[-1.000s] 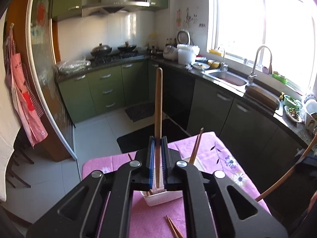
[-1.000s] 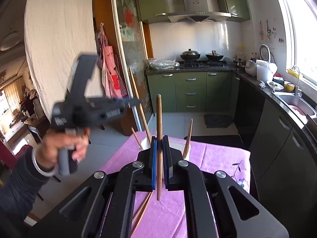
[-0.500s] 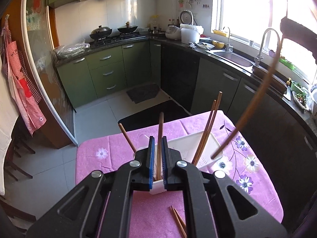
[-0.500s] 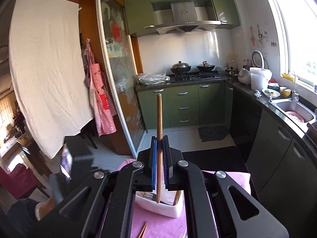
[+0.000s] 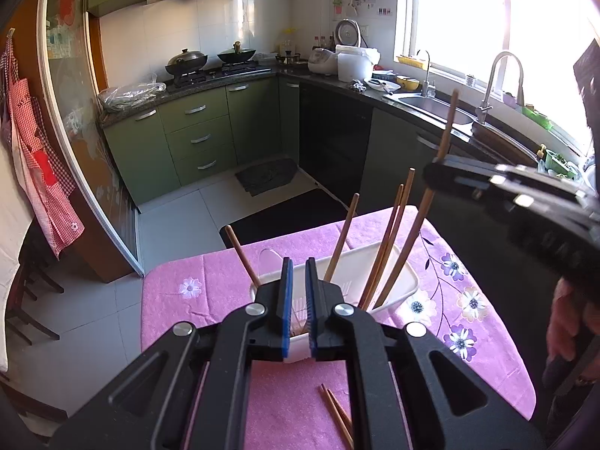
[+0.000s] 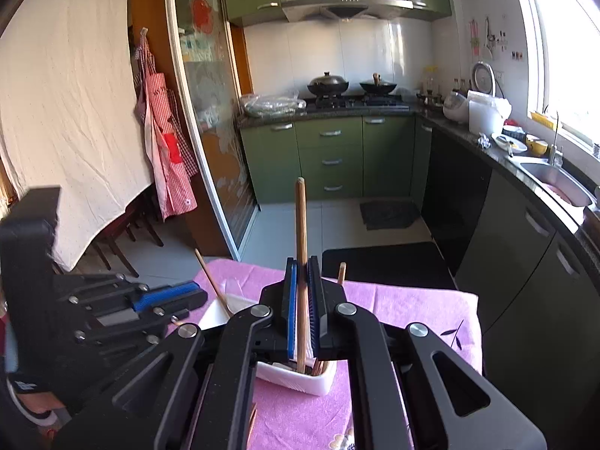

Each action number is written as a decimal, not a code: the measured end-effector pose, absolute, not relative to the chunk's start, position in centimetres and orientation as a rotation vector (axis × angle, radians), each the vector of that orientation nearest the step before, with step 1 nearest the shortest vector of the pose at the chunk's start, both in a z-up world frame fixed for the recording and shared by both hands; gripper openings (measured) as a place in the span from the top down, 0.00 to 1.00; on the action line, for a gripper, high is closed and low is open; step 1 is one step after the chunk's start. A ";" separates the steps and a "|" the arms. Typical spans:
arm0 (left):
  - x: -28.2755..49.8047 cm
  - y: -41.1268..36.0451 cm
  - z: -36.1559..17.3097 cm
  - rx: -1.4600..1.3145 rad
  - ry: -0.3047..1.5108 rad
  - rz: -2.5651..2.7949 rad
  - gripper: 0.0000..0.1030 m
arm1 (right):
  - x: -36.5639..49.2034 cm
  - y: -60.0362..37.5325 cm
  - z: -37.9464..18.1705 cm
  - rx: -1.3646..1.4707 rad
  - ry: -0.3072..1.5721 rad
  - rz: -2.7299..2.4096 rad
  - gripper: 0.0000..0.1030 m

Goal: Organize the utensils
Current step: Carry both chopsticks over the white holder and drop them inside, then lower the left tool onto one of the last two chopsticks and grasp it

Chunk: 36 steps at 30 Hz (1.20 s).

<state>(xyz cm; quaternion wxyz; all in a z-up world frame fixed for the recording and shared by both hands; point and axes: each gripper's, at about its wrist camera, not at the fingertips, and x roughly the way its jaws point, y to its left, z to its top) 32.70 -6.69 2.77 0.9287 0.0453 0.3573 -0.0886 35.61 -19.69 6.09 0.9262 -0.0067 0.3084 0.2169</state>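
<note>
since a second ago the left claw (image 5: 298,266) has lost its stick: one stood up between the blue pads then, and now none rises from them. the jaws are all but closed with only a sliver of gap, through which the white basket (image 5: 375,258) shows. whether a stub sits low between the pads i cannot tell. it hangs just over the basket's near end. the right claw (image 6: 302,262) has swung in from the side and is now over the basket too. it is clamped tight on the held stick (image 6: 300,217), which stands almost upright with its lower end dipping into the basket. so i judge that one stick has just gone in and the next is ready to drop, needing only a release. the standing sticks (image 5: 390,240) lean in a fan at the basket's far end, and a lone stick (image 5: 243,258) leans the other way. a loose pair (image 5: 335,412) lies on the cloth (image 5: 210,285) near the left claw, not yet gathered, so the job is part done. the cloth is pink with printed flowers and covers a small table. around it is a sunlit kitchen with green cabinets (image 5: 198,138), woks (image 5: 187,62) on the hob, a sink (image 5: 431,107) under a bright window, a checked apron (image 5: 41,172) and a white sheet (image 6: 67,112).
</note>
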 end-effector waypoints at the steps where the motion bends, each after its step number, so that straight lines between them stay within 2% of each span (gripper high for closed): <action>1: 32.7 -6.7 2.8 0.093 0.731 -0.181 0.93 | 35.8 -19.6 5.6 -0.016 0.639 0.441 0.94; 11: 32.2 -7.1 3.2 0.098 0.725 -0.186 0.93 | 36.0 -19.8 1.8 -0.036 0.688 0.434 0.93; 19: 30.9 -6.7 4.9 0.066 0.701 -0.216 0.93 | 34.6 -20.8 2.5 -0.018 0.662 0.443 0.92; 23: 28.7 -6.0 6.1 0.037 0.692 -0.245 0.89 | 31.6 -22.7 4.3 0.014 0.596 0.460 0.86; 24: 27.7 -5.7 5.8 0.030 0.705 -0.254 0.85 | 30.6 -23.2 4.7 0.022 0.579 0.462 0.82; 28: 25.0 -5.5 2.1 0.033 0.838 -0.269 0.82 | 26.5 -25.3 4.3 0.024 0.581 0.462 0.74; 33: 23.0 -6.9 -6.9 0.013 1.126 -0.317 0.82 | 22.2 -26.5 -0.9 -0.033 0.700 0.446 0.71; 36: 22.8 -7.7 -10.3 -0.008 1.218 -0.321 0.82 | 21.2 -26.8 -4.6 -0.040 0.776 0.434 0.69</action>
